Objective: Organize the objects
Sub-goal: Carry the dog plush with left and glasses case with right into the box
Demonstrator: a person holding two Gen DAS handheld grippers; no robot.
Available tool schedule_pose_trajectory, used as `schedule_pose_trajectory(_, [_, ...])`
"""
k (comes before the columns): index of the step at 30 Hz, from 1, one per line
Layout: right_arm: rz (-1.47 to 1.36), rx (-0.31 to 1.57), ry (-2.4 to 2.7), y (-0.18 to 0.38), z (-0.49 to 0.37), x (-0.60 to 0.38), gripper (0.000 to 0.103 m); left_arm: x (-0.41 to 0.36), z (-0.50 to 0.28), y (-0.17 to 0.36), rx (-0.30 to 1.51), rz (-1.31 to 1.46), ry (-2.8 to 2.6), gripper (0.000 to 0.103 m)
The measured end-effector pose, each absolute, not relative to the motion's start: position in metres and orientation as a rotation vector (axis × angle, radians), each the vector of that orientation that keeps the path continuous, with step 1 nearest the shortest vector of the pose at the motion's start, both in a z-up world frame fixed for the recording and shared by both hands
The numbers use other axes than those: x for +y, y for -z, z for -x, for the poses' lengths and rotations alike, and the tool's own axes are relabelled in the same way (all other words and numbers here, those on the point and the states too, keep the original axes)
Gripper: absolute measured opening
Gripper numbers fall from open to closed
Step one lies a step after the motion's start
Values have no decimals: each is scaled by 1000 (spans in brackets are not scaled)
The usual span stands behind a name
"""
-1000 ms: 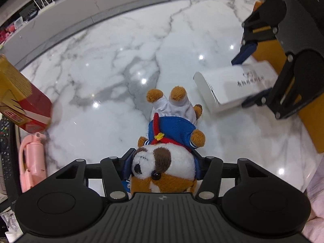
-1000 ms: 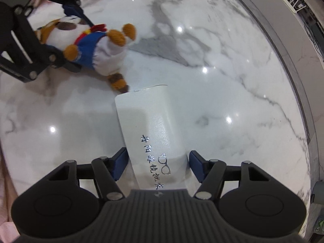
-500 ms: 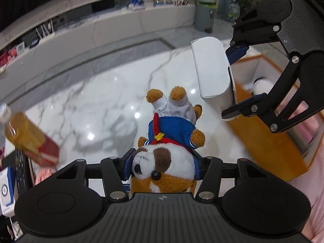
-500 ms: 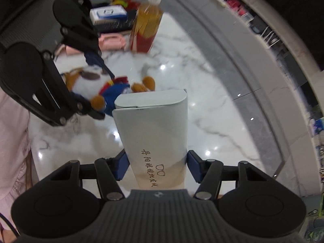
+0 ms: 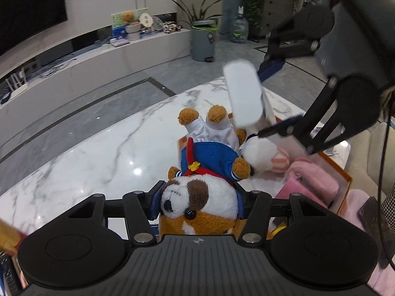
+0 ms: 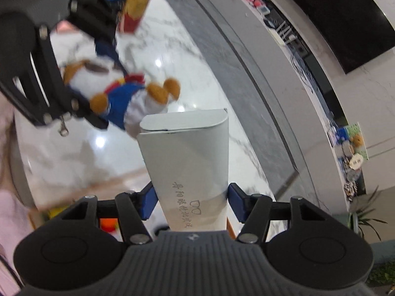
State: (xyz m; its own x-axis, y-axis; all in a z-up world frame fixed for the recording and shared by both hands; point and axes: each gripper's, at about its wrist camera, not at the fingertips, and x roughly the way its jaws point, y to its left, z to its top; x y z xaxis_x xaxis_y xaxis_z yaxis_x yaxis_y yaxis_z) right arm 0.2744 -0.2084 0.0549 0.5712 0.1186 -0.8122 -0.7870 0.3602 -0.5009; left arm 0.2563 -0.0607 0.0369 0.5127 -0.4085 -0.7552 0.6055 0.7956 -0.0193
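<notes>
Hanging in the air above the marble counter (image 5: 98, 153), a plush dog (image 5: 200, 197) is pinched at its head by the left gripper (image 5: 197, 201), over an orange box (image 5: 345, 185) of soft toys. The right gripper (image 6: 191, 202) clamps a white case (image 6: 187, 157) by its sides. Plush looks light and squashy; the case seems stiff, smooth, possibly slippery.

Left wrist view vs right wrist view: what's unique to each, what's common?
Only the left wrist view: the orange box with a white plush and pink pouch inside.

Only the right wrist view: the bottle and the case's printed lettering.

Both: the plush dog gripped in the left gripper, the white case gripped in the right gripper, and the marble table.
</notes>
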Motion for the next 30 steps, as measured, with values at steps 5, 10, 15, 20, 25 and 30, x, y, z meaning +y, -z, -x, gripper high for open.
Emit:
schedule_pose_trajectory(5, [1056,776,-691,-14,-297,-232,62,-76,-275,-23,868,-288,597,63])
schedule_pose_trajectory(10, [1076,797,-709,29,-326,-239,62,-78,-292,-15,898,-270,582,63])
schedule_pose_trajectory(15, [1080,799,-726,58,-345,-242,62,-85,-303,-14,906,-246,599,63])
schedule_pose_trajectory(20, [1092,806,-782,75,-356,-230,62,-89,-308,-11,911,-230,615,63])
schedule_pose_trajectory(25, [1173,794,-840,94,-359,-225,62,-89,-308,-8,922,-221,624,63])
schedule_pose_trajectory(30, [1217,766,-868,104,-358,-224,62,-96,-313,-7,928,-213,638,63])
